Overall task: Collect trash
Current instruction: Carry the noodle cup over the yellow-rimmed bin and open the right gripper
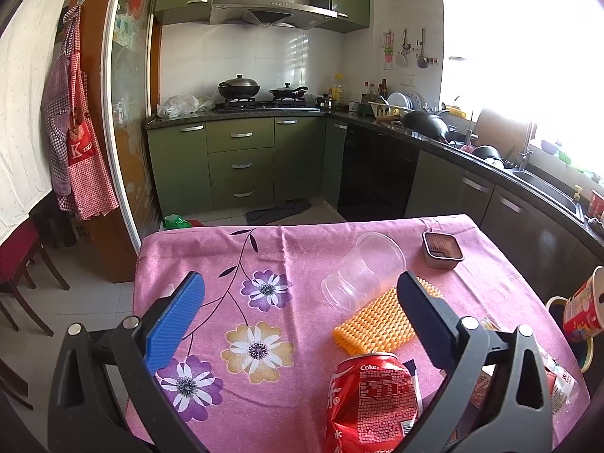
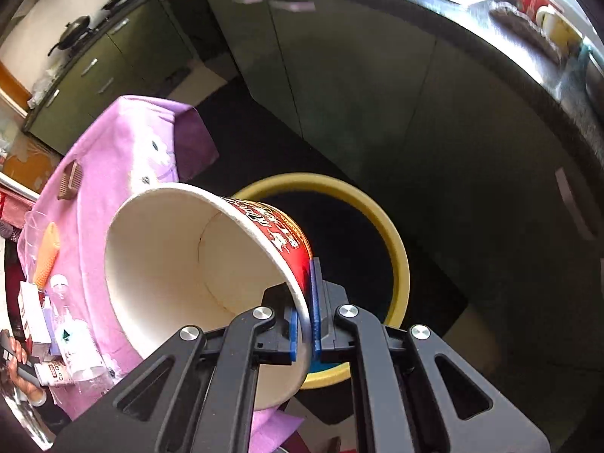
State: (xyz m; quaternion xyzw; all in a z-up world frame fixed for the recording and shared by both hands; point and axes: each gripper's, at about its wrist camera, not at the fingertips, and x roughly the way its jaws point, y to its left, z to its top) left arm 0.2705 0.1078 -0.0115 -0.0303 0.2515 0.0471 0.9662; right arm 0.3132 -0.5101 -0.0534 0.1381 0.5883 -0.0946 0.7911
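My right gripper (image 2: 305,302) is shut on the rim of a red-and-white paper noodle cup (image 2: 181,264), held tilted above a yellow-rimmed bin (image 2: 396,249) beside the table; the cup also shows in the left wrist view (image 1: 583,307). My left gripper (image 1: 298,302) is open and empty over the pink flowered tablecloth (image 1: 234,249). A crushed red Coke can (image 1: 372,400) stands just in front of its right finger. A clear plastic cup (image 1: 362,268) lies on its side beyond, next to an orange waffle-textured piece (image 1: 377,321) and a small brown tray (image 1: 441,250).
Wrappers and a clear plastic bottle (image 2: 71,336) lie at the table's near right edge. Green kitchen cabinets (image 1: 241,162), a stove with pans (image 1: 260,92) and a sink counter (image 1: 543,188) surround the table. A red chair (image 1: 19,264) stands at the left.
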